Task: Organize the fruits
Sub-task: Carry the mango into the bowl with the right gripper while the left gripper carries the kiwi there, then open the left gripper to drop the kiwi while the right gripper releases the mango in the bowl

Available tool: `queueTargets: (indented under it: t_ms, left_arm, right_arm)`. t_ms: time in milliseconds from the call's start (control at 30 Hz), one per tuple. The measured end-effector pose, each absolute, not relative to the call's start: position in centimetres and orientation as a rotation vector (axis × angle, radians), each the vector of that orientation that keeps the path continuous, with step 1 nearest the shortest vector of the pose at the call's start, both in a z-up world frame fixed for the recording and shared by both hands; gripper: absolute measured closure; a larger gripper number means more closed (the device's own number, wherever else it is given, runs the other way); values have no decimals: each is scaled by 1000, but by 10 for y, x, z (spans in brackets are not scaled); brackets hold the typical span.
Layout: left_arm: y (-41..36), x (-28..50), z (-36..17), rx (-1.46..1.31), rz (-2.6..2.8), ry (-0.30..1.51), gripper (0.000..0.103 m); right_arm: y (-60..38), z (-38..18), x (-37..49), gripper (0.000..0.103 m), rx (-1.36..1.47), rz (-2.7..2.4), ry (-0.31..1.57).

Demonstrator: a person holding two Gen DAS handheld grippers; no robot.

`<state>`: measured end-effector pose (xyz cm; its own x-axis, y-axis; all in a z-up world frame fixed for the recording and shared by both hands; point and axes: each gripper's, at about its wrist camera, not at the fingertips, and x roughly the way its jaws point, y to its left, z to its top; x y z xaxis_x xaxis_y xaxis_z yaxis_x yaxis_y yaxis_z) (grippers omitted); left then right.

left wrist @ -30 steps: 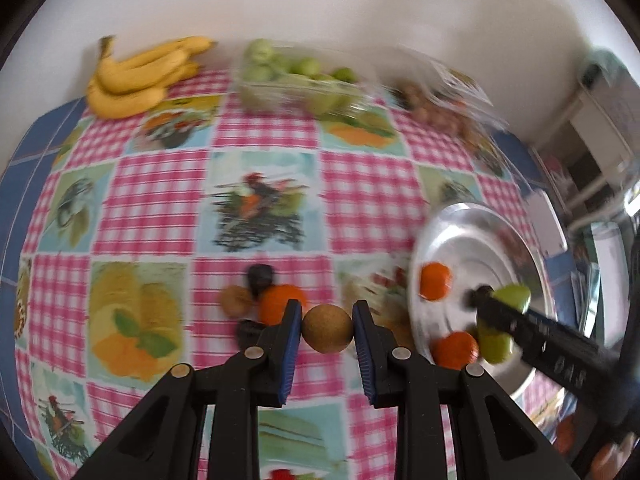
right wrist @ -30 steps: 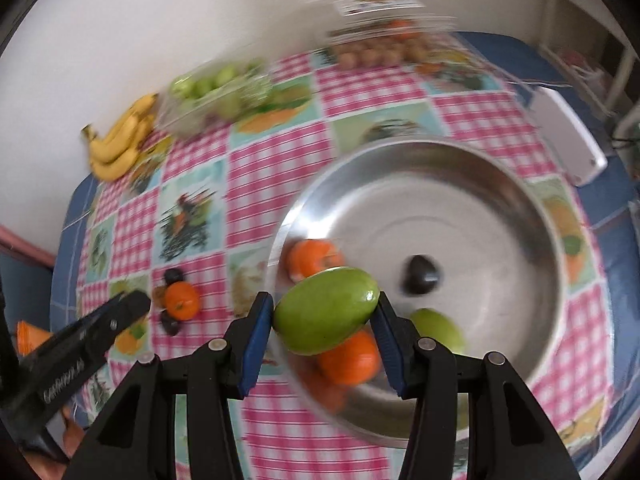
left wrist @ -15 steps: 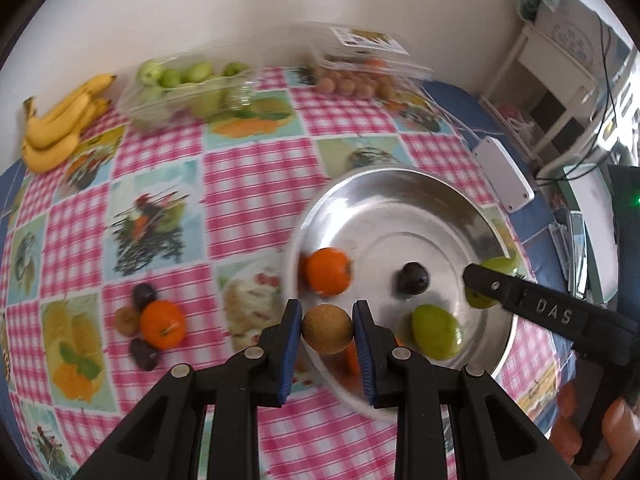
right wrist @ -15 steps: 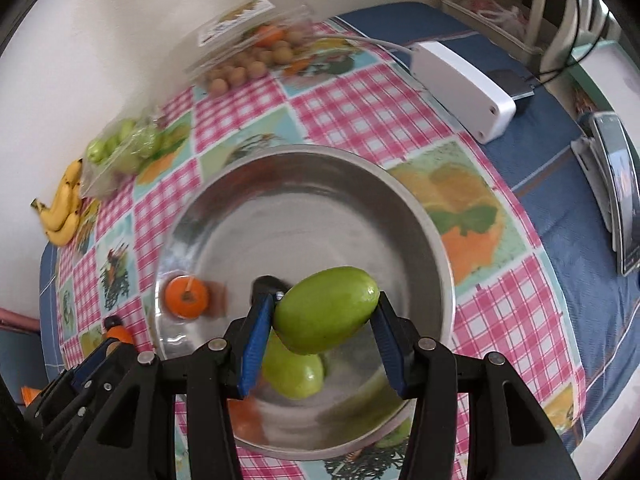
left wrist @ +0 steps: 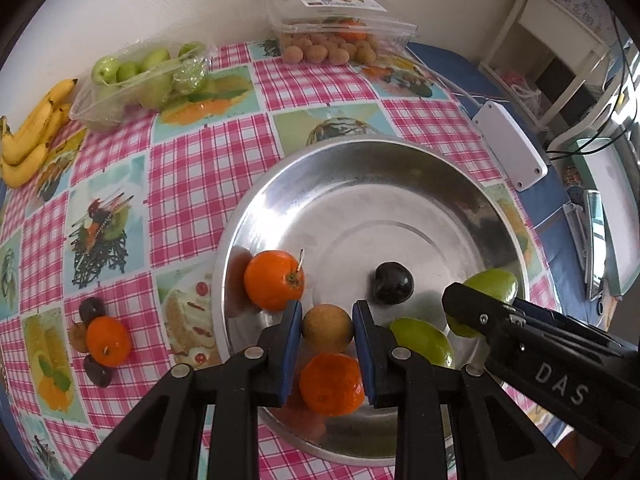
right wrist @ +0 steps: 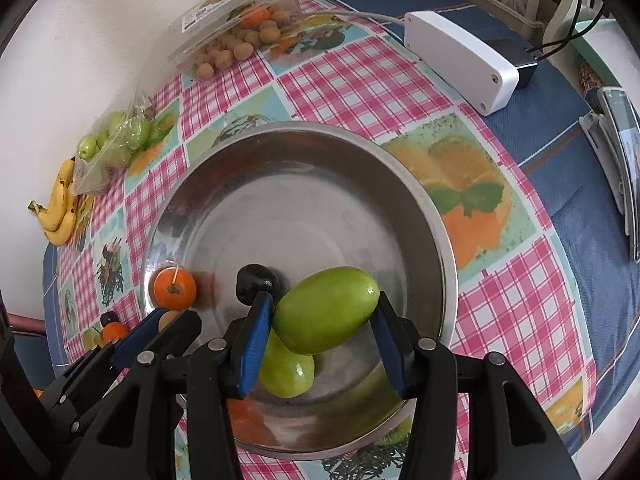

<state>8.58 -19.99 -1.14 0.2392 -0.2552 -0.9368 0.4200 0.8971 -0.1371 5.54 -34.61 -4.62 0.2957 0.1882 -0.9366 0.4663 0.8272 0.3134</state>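
Observation:
My left gripper (left wrist: 327, 330) is shut on a small brown round fruit (left wrist: 327, 327) above the near rim of the steel bowl (left wrist: 360, 152). My right gripper (right wrist: 325, 322) is shut on a green mango (right wrist: 326, 308) above the same bowl (right wrist: 280, 136). The bowl holds two oranges (left wrist: 274, 280), a dark plum (left wrist: 393, 283) and a second green mango (left wrist: 422, 340). An orange with plums and a brown fruit (left wrist: 107, 340) lies on the cloth left of the bowl.
Bananas (left wrist: 30, 132), a tray of green fruit (left wrist: 140, 76) and a clear box of small brown fruits (left wrist: 332, 40) stand at the far side by the wall. A white box (left wrist: 510, 144) with a cable lies right of the bowl.
My left gripper has carried the brown fruit from the cloth to over the bowl. My right gripper has moved the green mango further over the bowl's inside.

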Motion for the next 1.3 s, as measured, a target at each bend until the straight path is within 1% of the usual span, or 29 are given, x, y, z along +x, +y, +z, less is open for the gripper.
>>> queueTargets:
  t_ms: [333, 400, 433, 467, 533, 600, 633, 700, 767, 800, 867, 933, 1067, 1233, 1267, 1300]
  left_arm:
    - [-202, 85, -14, 167, -463, 1268, 73]
    - [-201, 85, -14, 164, -463, 1268, 64]
    - [-201, 85, -13, 157, -462, 1269, 54]
    - [-200, 84, -12, 150, -461, 1271, 50]
    - [-196, 84, -8, 137, -464, 1269, 50]
    - [-193, 83, -3, 131, -462, 1267, 47]
    - [-190, 82, 1, 128, -460, 1262, 44]
    - [-185, 82, 6, 126, -455, 1255, 39]
    - [-177, 84, 12, 120, -430, 1251, 30]
    - [-173, 85, 14, 116, -415, 1251, 27]
    - [-159, 89, 16, 101, -369, 1255, 18]
    - [-148, 93, 16, 92, -335, 1256, 13]
    - [-127, 97, 13, 81, -267, 1258, 0]
    - [-102, 99, 6, 54, -193, 1241, 0]
    - [-99, 98, 5, 52, -187, 1238, 0]
    - [-95, 98, 4, 51, -176, 1235, 0]
  right_arm:
    - [-345, -49, 55, 51, 597, -232, 1299]
    - [-345, -49, 55, 51, 594, -237, 1308]
    - [-345, -48, 55, 51, 593, -238, 1305]
    - [-345, -47, 55, 49, 591, -241, 1304]
    - [-346, -42, 54, 46, 591, -239, 1293]
    - [-347, -37, 53, 42, 597, -234, 1279]
    - [-347, -35, 52, 41, 598, -233, 1274]
    - [-347, -31, 51, 35, 596, -235, 1264]
    - [-348, -28, 51, 31, 596, -236, 1256]
    - [-348, -27, 51, 30, 600, -235, 1253]
    - [-349, -27, 51, 30, 615, -231, 1256]
    - [-349, -30, 52, 26, 627, -226, 1272]
    - [-345, -34, 53, 25, 606, -227, 1298]
    - [-340, -37, 56, 24, 607, -191, 1308]
    - [-339, -38, 57, 22, 607, -187, 1312]
    - [-339, -40, 57, 18, 608, -183, 1315]
